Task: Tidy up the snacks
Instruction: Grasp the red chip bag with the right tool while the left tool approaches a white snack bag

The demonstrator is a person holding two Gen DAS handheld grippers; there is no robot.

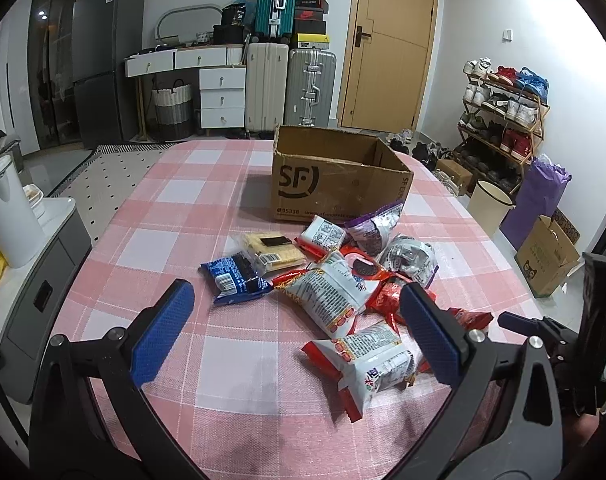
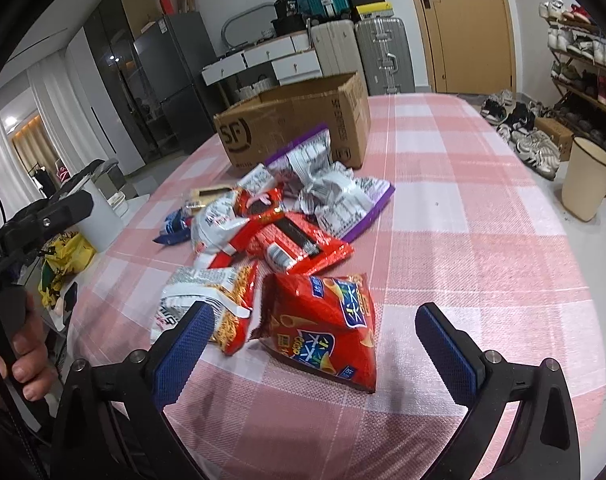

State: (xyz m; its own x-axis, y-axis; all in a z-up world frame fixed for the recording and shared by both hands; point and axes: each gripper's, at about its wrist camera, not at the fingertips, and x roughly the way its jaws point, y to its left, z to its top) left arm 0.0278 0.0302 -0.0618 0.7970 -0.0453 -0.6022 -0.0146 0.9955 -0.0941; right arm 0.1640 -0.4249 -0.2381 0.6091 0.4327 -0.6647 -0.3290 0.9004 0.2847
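— Where do the snacks lie from where you hold things?

— They sit in a loose heap on the desk (image 1: 175, 208), on its pink and white checked cloth, between me and the cardboard box (image 1: 335, 184). My left hand-held gripper (image 1: 299, 320) hangs over the near side of the heap, its blue pads spread wide, nothing between them. A white and red packet (image 1: 367, 364) lies just under its right pad, and another white packet (image 1: 327, 292) is a little farther in, between the two pads as I look along them.

— And the other one?

— My right hand-held gripper (image 2: 315, 340) is also spread wide and empty. A red chips bag (image 2: 323, 324) lies straight ahead of it, between the pads in that view, nearer the left one. Just beside it on the left is a noodle snack packet (image 2: 211, 304), partly behind the left pad.

— What is at the far side of the heap?

— A purple and silver bag (image 1: 373, 226) leans at the front of the box, touching it as far as I can tell. A blue biscuit packet (image 1: 235, 278) and a clear pack of yellow crackers (image 1: 271, 252) lie at the left edge of the heap, touching each other. The box stands open, upright, beyond everything; I cannot see its bottom.

— Your hands?

— Fingers of my left hand (image 2: 27, 356) show at the edge of the right view, wrapped round a black handle.
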